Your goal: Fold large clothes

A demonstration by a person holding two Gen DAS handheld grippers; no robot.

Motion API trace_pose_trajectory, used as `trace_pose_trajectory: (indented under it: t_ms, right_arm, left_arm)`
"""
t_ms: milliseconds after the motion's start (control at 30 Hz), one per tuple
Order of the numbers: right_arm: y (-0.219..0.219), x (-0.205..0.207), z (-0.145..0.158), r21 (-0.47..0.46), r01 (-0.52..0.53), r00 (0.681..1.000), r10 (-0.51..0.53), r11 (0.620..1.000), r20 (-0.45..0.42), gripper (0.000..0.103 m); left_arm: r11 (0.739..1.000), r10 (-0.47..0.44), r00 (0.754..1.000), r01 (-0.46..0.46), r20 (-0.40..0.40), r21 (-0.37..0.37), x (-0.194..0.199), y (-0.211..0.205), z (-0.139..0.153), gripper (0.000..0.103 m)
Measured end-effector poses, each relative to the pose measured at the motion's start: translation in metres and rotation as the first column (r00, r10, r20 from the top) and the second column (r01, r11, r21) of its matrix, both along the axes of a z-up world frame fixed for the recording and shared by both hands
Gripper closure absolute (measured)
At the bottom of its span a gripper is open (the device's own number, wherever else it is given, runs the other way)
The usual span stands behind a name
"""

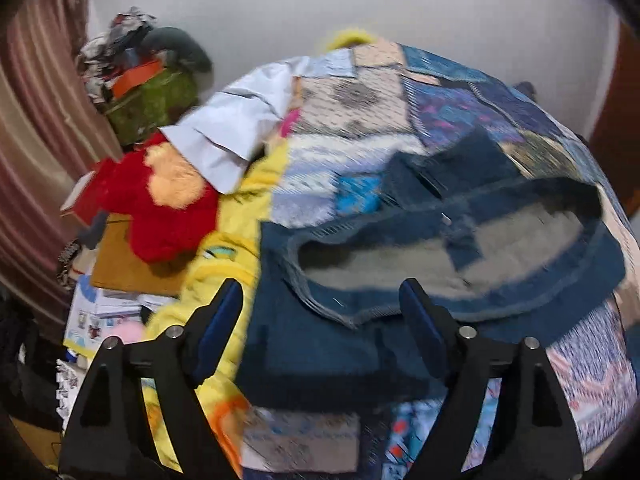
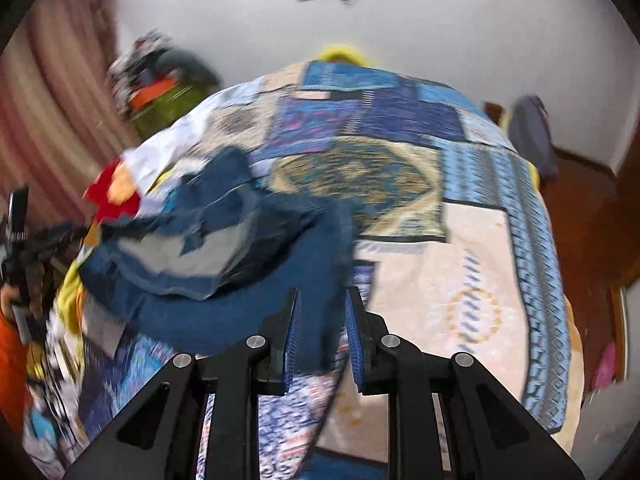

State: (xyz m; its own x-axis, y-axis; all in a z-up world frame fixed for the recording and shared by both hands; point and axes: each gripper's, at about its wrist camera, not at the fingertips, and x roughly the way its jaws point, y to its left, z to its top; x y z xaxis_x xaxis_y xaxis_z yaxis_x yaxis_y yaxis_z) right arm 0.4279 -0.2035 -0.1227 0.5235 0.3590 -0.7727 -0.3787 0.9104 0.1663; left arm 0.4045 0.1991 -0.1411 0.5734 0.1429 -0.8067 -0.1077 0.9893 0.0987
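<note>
A dark blue denim garment with a grey lining (image 1: pixel 420 264) lies crumpled on a bed with a patchwork quilt (image 1: pixel 360 120). My left gripper (image 1: pixel 320 312) hangs just above its near edge, fingers wide open, holding nothing. In the right wrist view the denim garment (image 2: pixel 224 256) lies left of centre on the quilt (image 2: pixel 440 280). My right gripper (image 2: pixel 320 320) has its jaws narrowly apart with a fold of the denim running between the blue pads (image 2: pixel 294 328). The left gripper also shows at the far left edge of that view (image 2: pixel 18 236). Both views are motion-blurred.
A white cloth (image 1: pixel 228 128), a red plush toy (image 1: pixel 160 200) and a yellow blanket (image 1: pixel 236 220) lie at the bed's left side. Boxes and a green bag (image 1: pixel 156 100) are stacked by a pink curtain (image 1: pixel 36 120). A wooden door (image 2: pixel 588 216) is to the right.
</note>
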Motion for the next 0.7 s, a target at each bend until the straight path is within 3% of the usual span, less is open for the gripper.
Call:
trace_pose_trajectory:
  t_ms: [200,300,367,467,600,700]
  right_arm:
    - [0.06,-0.009,-0.027,-0.063,-0.152,0.988,0.151,0.986,-0.023,0.085]
    - [0.084,0.0,-0.049,-0.108,-0.208,0.978,0.204,0.972,-0.049,0.085]
    - [0.099,0.013,-0.064,-0.152,-0.239,0.97,0.23,0.959,-0.075,0.085]
    - [0.114,0.037,-0.073,-0.18,-0.261,0.965,0.252,0.948,-0.07,0.085]
    - [0.113,0.092,-0.077,-0.154,-0.188,0.98,0.174,0.97,-0.101,0.085]
    - [0.095,0.134,-0.078,-0.064,-0.052,0.993,0.045,0.997,-0.108,0.085]
  left_arm:
    - [0.997,-0.08,0.987,0.077,-0.137,-0.027,0.004,-0.035,-0.059,0.021]
    - [0.993,-0.107,0.975,0.115,-0.193,0.026,0.021,-0.048,-0.082,0.021]
    - [0.986,-0.101,0.973,0.126,-0.205,0.108,0.042,-0.054,-0.091,0.021]
    - [0.988,-0.076,0.975,0.101,-0.207,0.116,0.072,-0.046,-0.095,0.021]
    - [0.994,0.03,0.978,-0.007,-0.207,0.111,0.117,-0.017,-0.1,0.021]
    - [0.992,0.121,0.974,-0.115,-0.194,0.041,0.138,0.012,-0.099,0.024]
